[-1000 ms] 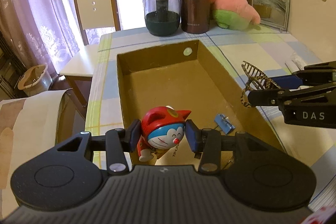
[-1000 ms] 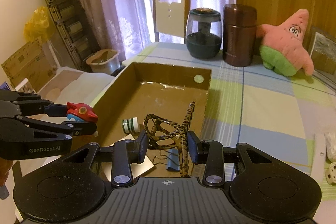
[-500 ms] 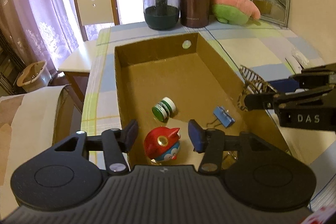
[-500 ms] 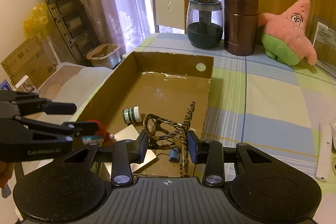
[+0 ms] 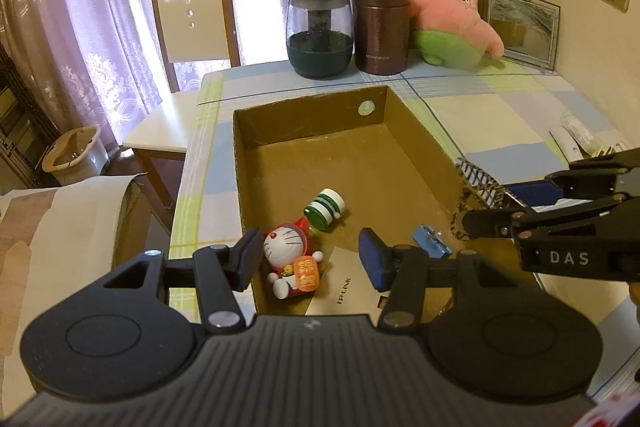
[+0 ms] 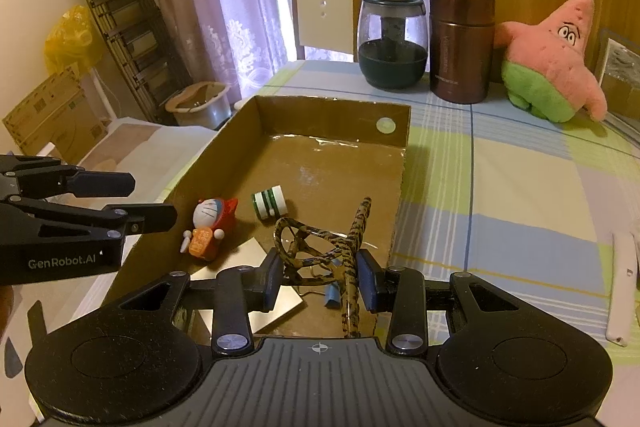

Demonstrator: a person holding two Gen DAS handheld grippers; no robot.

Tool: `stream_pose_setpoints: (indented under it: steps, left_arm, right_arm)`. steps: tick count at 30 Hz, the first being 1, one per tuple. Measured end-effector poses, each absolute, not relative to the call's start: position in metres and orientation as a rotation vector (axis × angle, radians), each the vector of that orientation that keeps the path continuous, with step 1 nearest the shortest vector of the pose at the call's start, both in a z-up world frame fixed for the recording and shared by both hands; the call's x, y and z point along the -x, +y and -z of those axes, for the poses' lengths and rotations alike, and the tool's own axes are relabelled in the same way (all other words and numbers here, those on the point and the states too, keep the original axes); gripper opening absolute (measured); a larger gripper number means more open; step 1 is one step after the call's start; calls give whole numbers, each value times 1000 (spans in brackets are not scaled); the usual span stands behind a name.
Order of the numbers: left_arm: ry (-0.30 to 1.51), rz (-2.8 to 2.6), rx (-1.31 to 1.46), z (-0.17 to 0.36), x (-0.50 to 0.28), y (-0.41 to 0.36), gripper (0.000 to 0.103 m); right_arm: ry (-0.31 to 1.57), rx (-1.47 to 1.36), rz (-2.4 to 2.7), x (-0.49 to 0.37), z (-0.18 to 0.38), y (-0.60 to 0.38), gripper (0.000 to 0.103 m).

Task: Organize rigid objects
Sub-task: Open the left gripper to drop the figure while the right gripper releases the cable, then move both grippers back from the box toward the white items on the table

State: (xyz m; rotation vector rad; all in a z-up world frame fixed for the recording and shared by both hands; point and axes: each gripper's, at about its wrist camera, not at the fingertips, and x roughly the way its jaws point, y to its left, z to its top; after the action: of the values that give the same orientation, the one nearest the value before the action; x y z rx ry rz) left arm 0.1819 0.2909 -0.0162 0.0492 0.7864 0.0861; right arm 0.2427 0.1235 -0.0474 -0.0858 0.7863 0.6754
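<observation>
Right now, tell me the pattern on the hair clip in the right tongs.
The hair clip has a leopard-like print, tan with dark blotches; it shows best in the right wrist view.

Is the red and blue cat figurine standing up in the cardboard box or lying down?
Lying down: the red and blue cat figurine rests on its back on the cardboard box floor, face up.

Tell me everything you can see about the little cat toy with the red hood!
The cat toy is a small, shiny figure that looks like hard plastic. It has a white face with whiskers, a red hood with ears, white hands and feet, and an orange tag on its tummy. It lies on its back on the floor of the cardboard box, near the left wall, beside a green-and-white striped spool. Its lower part seems to rest against a TP-LINK card. The left tool hangs open above it, not touching.
</observation>
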Motion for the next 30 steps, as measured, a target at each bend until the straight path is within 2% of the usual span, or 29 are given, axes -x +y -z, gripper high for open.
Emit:
stream_pose_setpoints:
  steps: [11,14,15,18,19,30]
  left_arm:
    - [797,-93,-37,24,-183,293,48]
    - [798,-97,-38,27,-182,293,54]
    - [798,-99,-37,27,-181,293,56]
    - [799,-101,-30,29,-180,293,59]
    - [800,-102,-28,29,-179,293,60]
    - [779,-103,-10,24,-164,276,70]
  right_arm:
    - [798,57,-688,-249,53,128,36]
    - [788,20,-704,-252,53,125,36]
    - [784,11,-703,-253,51,125,38]
    - [763,-11,-684,-253,47,119,57]
    - [756,-18,-673,-252,46,116,58]
    - [765,-31,-625,-233,40,78,59]
